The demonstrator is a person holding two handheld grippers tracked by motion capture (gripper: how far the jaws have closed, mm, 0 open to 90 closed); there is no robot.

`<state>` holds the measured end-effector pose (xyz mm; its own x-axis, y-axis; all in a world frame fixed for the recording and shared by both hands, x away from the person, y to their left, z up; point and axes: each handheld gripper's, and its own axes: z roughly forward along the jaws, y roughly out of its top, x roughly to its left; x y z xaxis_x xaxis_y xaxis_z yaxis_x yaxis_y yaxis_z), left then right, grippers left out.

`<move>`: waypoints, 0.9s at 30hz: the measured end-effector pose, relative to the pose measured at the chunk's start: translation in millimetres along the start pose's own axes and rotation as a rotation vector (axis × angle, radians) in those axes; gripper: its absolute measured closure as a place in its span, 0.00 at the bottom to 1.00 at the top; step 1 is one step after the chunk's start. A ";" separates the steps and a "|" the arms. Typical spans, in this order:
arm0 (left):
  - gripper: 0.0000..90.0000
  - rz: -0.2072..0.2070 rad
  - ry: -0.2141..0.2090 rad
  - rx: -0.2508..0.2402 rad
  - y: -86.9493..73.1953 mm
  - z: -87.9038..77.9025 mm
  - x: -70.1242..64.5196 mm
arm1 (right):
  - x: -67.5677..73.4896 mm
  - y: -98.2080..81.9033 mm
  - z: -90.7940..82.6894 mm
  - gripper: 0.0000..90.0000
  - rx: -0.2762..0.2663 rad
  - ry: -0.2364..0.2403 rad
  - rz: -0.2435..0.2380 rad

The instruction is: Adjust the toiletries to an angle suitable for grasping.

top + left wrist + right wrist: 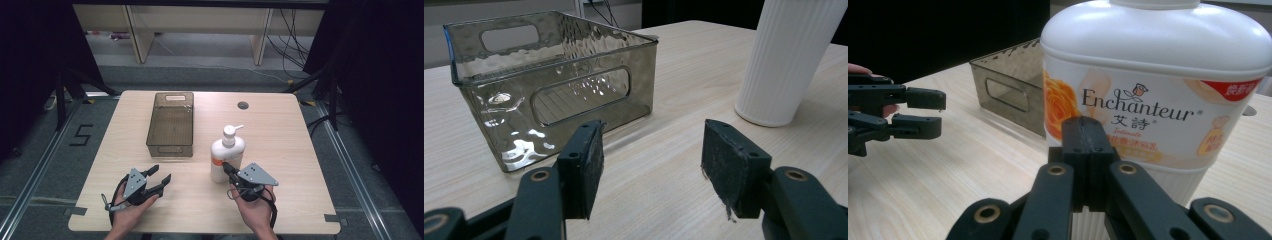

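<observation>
right claw point(1087, 145) jaws together, empty, tips right up against the lotion bottle point(227, 156) standing on the desk point(280, 150), probably nudging not grabbing. left claw point(651, 165) jaws apart, empty, bin point(559, 85) just ahead, likely the drop spot

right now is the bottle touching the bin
Apart. The high view shows bare table between the bottle and the bin; the left gripper view shows the same gap.
</observation>
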<state>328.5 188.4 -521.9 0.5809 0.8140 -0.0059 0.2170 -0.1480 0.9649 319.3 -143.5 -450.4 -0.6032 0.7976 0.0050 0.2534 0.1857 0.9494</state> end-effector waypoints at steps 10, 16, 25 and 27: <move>0.46 -0.008 -0.001 -0.003 -0.1 0.1 0.6 | 6.2 7.2 15.5 1.00 0.015 0.000 0.010; 0.45 -0.011 -0.006 -0.011 -0.4 0.7 1.4 | 8.5 11.7 23.6 1.00 0.003 0.004 -0.001; 0.45 -0.008 0.000 0.001 0.1 0.6 0.4 | 7.9 14.0 27.7 1.00 0.006 -0.002 0.002; 0.45 -0.008 -0.002 0.002 0.2 0.8 0.3 | 8.3 14.4 27.9 1.00 0.004 -0.004 0.011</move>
<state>329.3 188.2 -521.9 0.5803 0.8143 -0.0142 0.2237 -0.1426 0.9642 339.1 -118.2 -445.4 -0.5974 0.8018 0.0139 0.2627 0.1793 0.9481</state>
